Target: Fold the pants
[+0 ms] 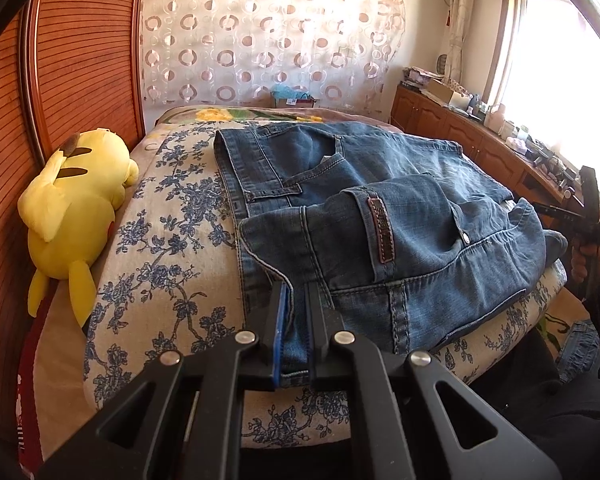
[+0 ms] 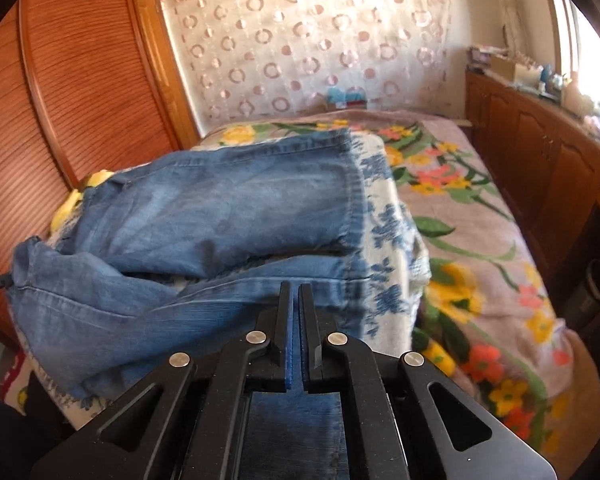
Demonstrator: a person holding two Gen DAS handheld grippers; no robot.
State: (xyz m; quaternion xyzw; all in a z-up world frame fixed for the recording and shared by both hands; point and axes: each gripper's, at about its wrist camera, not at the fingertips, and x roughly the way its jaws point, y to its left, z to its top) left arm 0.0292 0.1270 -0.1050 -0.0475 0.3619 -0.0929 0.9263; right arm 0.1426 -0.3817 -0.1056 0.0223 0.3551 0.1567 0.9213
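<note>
Denim pants (image 1: 380,216) lie partly folded on a blue-floral cushion (image 1: 160,264).
Left gripper (image 1: 296,292) is clamped on a denim edge at 6 o'clock; right gripper (image 2: 294,292) is pinched on denim at the pants' 3 o'clock side.

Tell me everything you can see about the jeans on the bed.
The jeans are faded blue denim with pale stitching, a brown patch at the waistband, a metal rivet and pockets. They lie rumpled and partly folded over a blue-flowered cushion on the bed, waist end toward the left gripper, leg hems at the far end. The left gripper is shut on a denim edge near the waist. The right gripper is shut on a leg, with denim between its fingers.
</note>
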